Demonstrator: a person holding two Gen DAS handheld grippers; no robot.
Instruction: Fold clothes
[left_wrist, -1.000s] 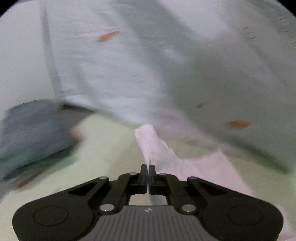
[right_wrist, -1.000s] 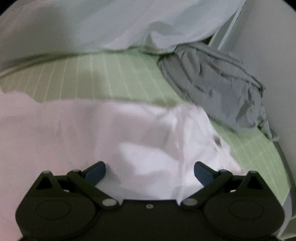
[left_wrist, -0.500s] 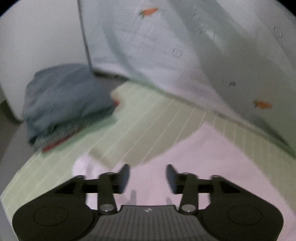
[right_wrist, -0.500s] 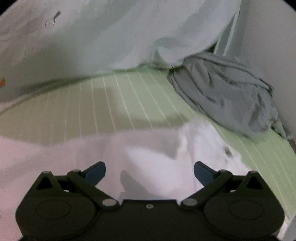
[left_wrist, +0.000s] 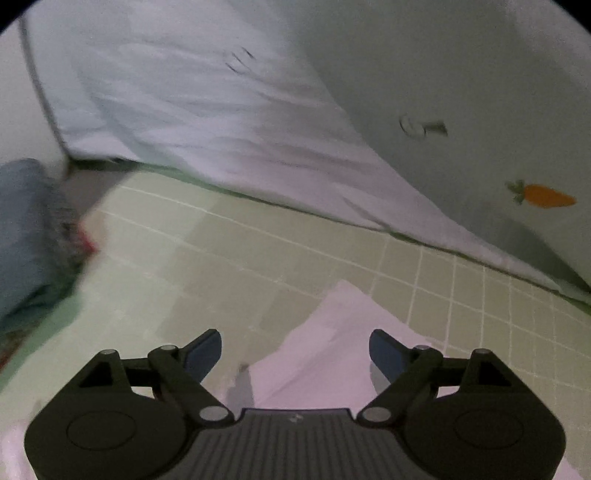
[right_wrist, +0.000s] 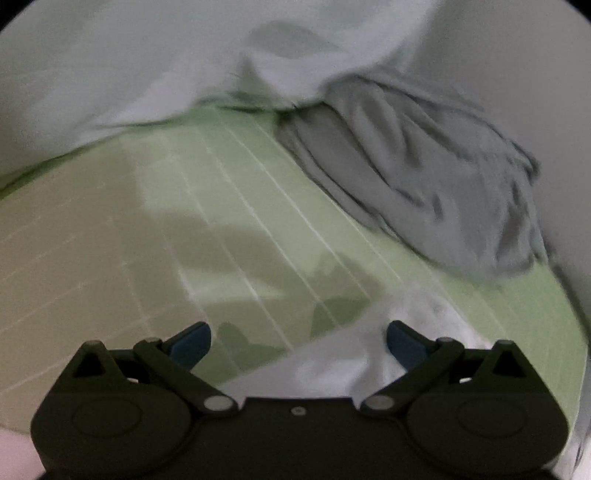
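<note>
A second ago the left gripper (left_wrist: 295, 349) was clamped on a fold of the pale pink garment (left_wrist: 332, 332); its jaws now stand wide apart, holding nothing. The right gripper (right_wrist: 298, 341) is likewise spread and empty. The garment lies on the green gridded mat (left_wrist: 229, 258) just below and ahead of both tools, so I judge one fold laid down and released.

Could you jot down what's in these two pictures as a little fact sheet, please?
surface: green sheet with white grid lines
garment being folded: pale pink cloth, lying under both tools
left tool: open, holding nothing
right tool: open, holding nothing
left side: blurred blue pile of clothes
right side: crumpled grey garment
behind: pale bedding with a carrot print
</note>
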